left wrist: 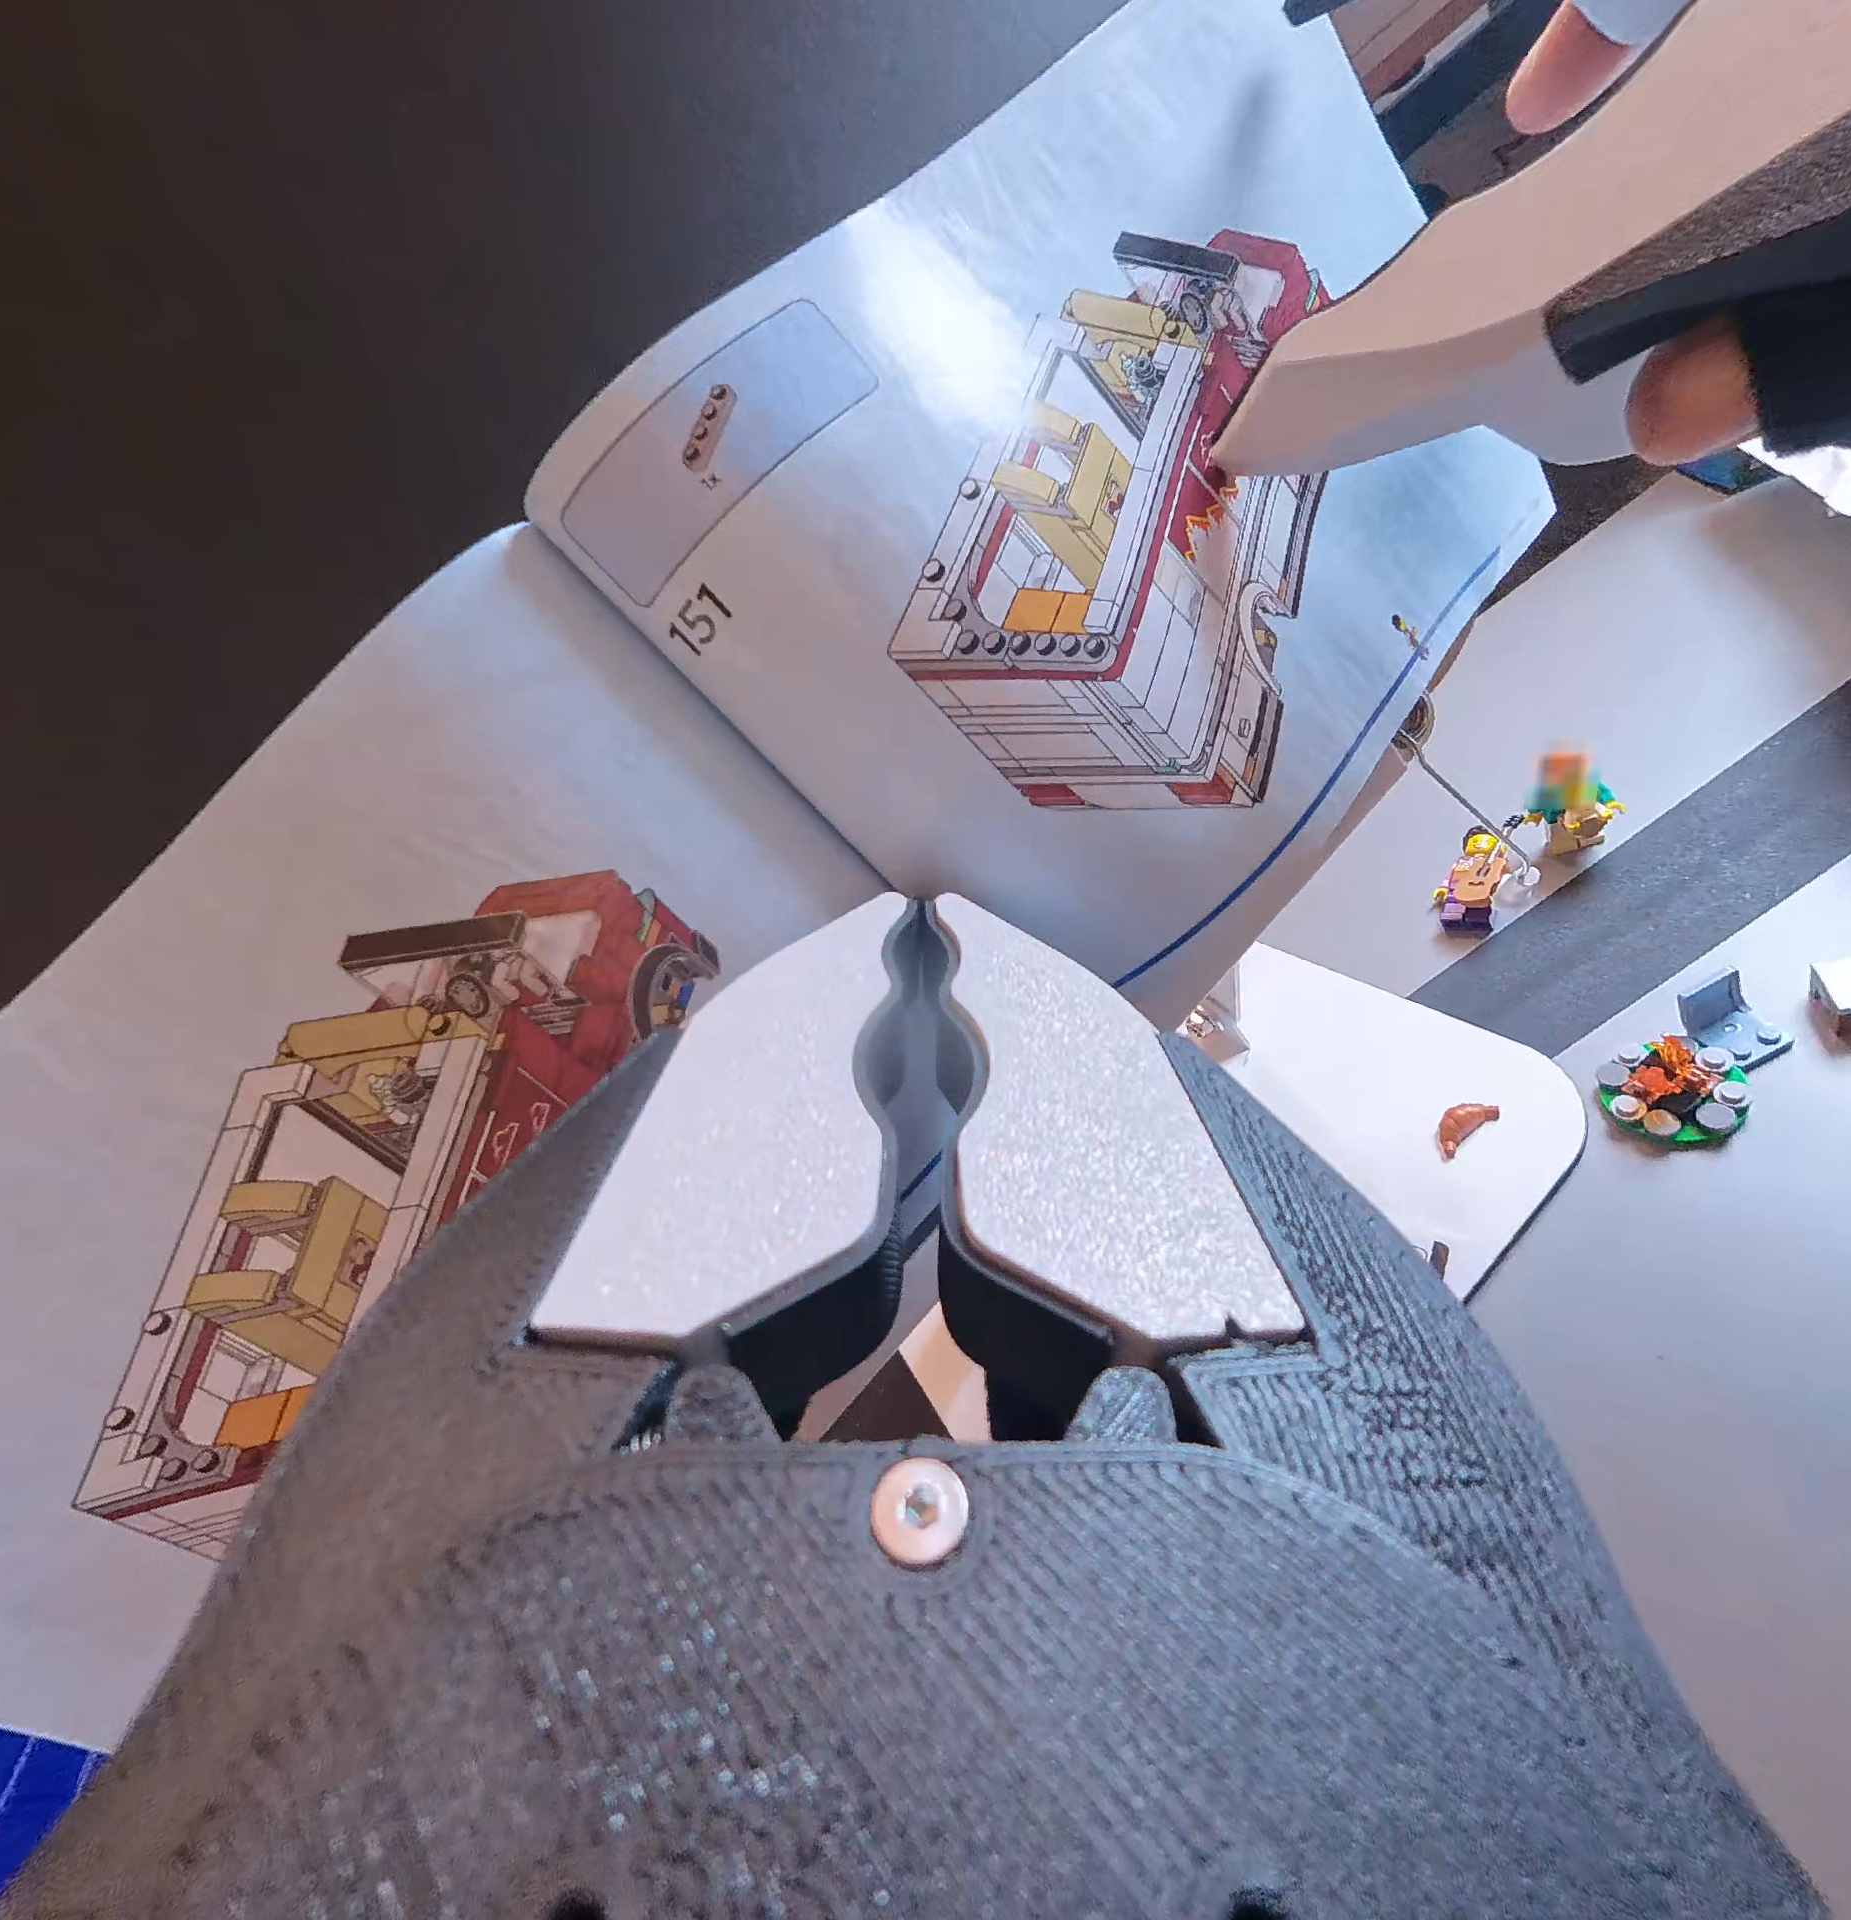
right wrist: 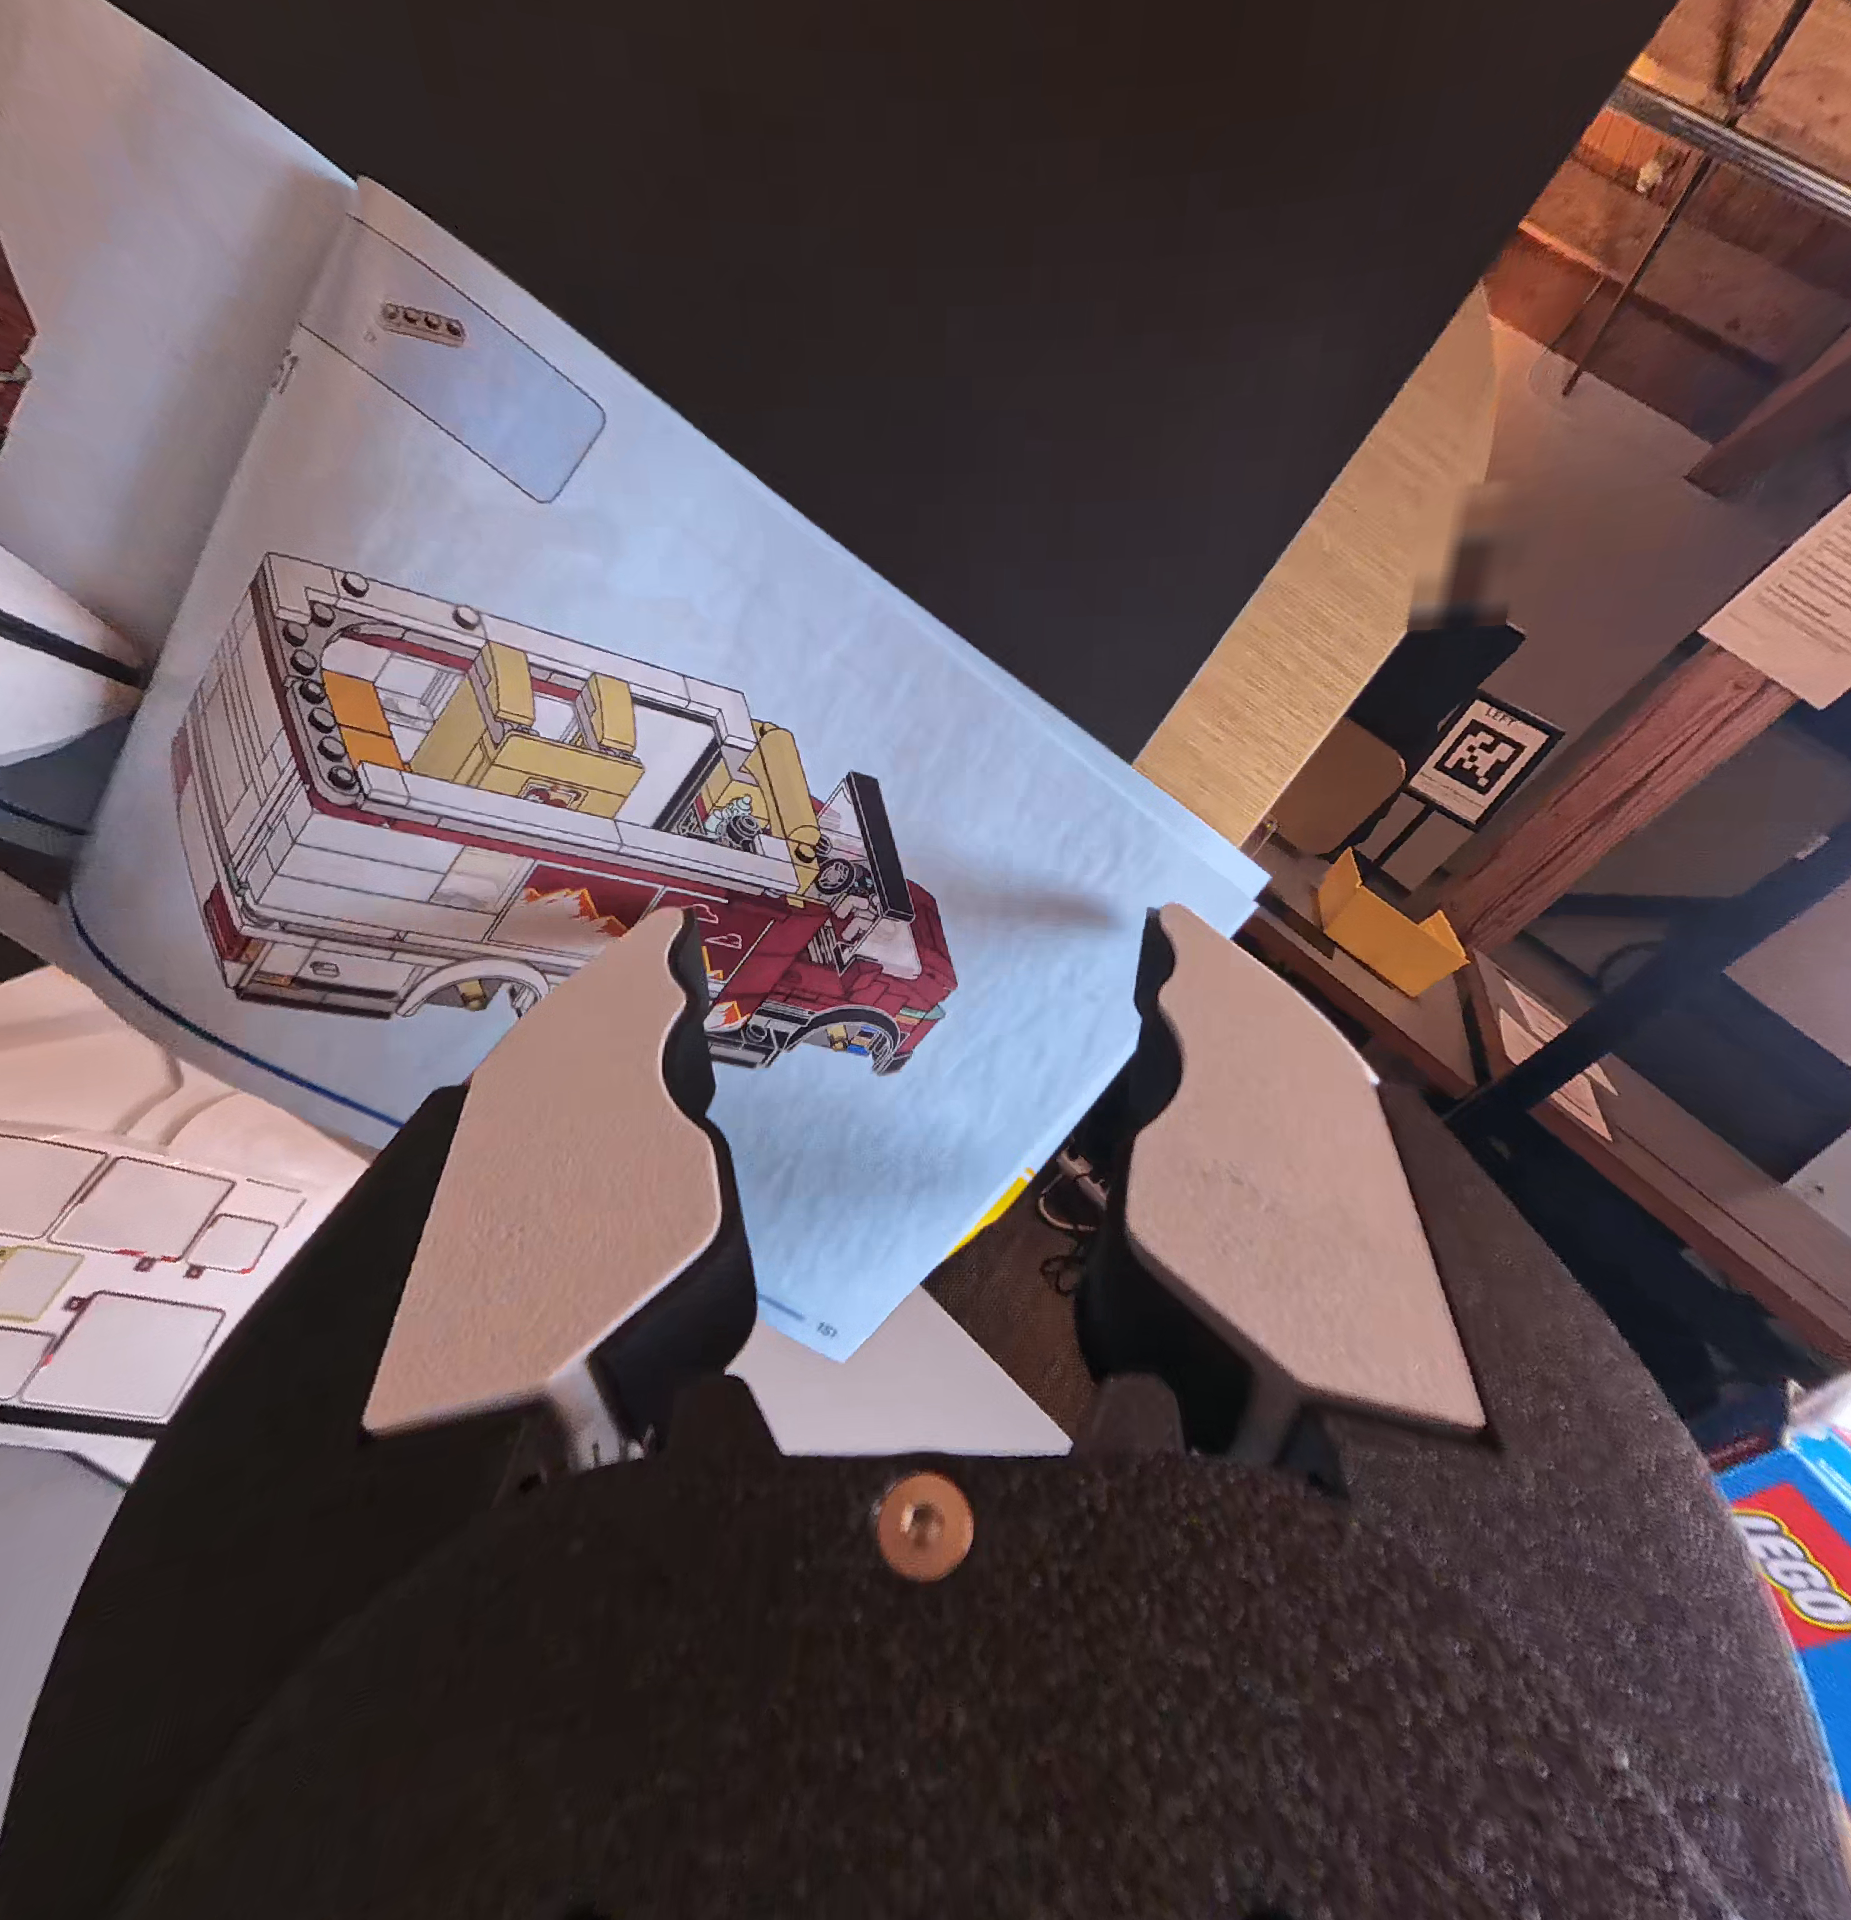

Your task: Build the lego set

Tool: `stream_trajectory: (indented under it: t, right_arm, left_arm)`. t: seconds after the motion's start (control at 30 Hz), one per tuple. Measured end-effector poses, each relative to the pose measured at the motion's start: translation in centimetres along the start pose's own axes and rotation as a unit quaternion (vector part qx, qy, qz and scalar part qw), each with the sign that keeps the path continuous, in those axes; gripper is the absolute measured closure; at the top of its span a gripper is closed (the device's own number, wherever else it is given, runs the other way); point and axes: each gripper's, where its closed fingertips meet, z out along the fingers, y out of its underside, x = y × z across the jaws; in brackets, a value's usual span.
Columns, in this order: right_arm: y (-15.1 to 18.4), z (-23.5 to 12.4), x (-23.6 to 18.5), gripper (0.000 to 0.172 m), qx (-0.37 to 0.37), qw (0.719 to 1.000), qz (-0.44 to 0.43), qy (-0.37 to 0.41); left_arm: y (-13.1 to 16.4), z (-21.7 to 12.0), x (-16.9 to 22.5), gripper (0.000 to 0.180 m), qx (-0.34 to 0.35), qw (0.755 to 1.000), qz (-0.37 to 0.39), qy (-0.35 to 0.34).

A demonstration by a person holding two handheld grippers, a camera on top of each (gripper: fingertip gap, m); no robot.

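Here the left claw (left wrist: pixel 919 914) is pinched together at the bottom of an open booklet (left wrist: pixel 609 727), right where the two pages meet; whether it pinches paper I cannot tell. The right claw (right wrist: pixel 916 930) is spread wide apart, holding nothing, and one white fingertip (left wrist: pixel 1274 431) presses on the lifted page with the red van drawing. Beside the booklet, on the grey surface (left wrist: pixel 1679 1351), lie two little toy figures (left wrist: pixel 1472 878), a tiny croissant (left wrist: pixel 1466 1124) and a toy campfire (left wrist: pixel 1669 1086).

Open instruction booklet (left wrist: pixel 609 727), right page (right wrist: pixel 692 582) lifted and curled, showing a red-and-white van.
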Motion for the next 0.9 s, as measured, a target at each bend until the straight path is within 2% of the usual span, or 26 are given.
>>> stream_trajectory:
  t: [0.23,0.5,0.53,0.6,0.67,0.77,0.9]
  right_arm:
    - [-0.1,0.5,0.8,0.096,0.017,0.999,0.051,-0.003]
    - [0.1,0.2,-0.3,0.131,0.018,0.999,0.045,-0.024]
    - [0.1,0.1,0.2,0.129,0.017,0.999,0.040,-0.009]
    - [-0.1,0.0,1.4,0.113,0.021,0.999,0.036,0.018]
    - [0.2,0.3,1.8,0.104,0.011,0.998,0.054,0.015]
    - [0.1,0.4,1.7,0.103,0.010,0.999,0.049,0.008]
    - [0.0,0.3,1.2,0.112,0.012,1.000,0.026,0.006]
  left_arm:
    - [-0.1,0.1,0.1,0.180,0.002,1.000,0.010,-0.005]
    - [-0.2,0.1,0.3,0.180,0.006,1.000,0.007,-0.005]
    - [-0.2,0.1,0.3,0.180,0.006,1.000,0.008,-0.005]
    - [-0.2,0.1,0.3,0.180,0.006,1.000,0.010,-0.006]
    - [-0.2,0.1,0.4,0.180,0.007,1.000,0.009,-0.006]
    - [-0.2,0.1,0.4,0.180,0.006,1.000,0.008,-0.006]
    - [-0.2,0.1,0.4,0.180,0.007,1.000,0.008,-0.005]
